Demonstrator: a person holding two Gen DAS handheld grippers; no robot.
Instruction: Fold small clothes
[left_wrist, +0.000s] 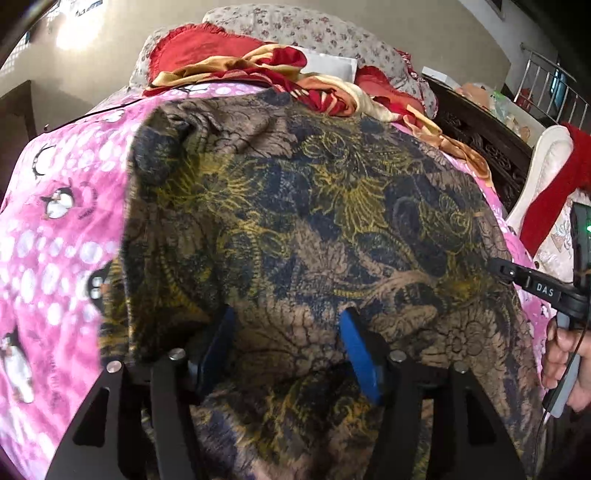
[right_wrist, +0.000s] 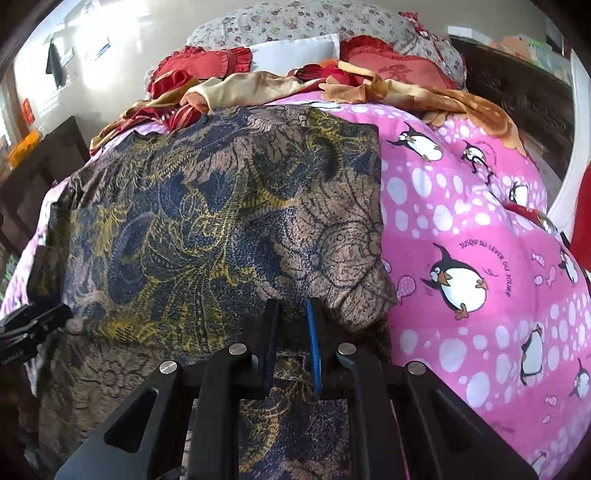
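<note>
- A patterned garment (left_wrist: 295, 221) in blue, tan and yellow is spread over a pink penguin-print blanket (left_wrist: 55, 229) on a bed.
- In the left wrist view, the left claw (left_wrist: 286, 319) is set wide open, with cloth bulging between its blue pads (left_wrist: 356, 350); nothing is seen to be pinched.
- In the right wrist view, the right claw (right_wrist: 291, 314) is narrowed to a small gap at the near right corner of the garment (right_wrist: 221, 221). Cloth lies between the fingers (right_wrist: 314, 339), but whether it is clamped cannot be told.
- The garment's right edge is seen as a straight line against the blanket (right_wrist: 480, 221).
- The right claw's black body (left_wrist: 535, 288) is seen at the garment's right edge, with a hand (left_wrist: 565, 365) on its grip.
- Red and gold bedding (left_wrist: 236, 62) and a floral pillow (left_wrist: 295, 26) are heaped behind the garment.
</note>
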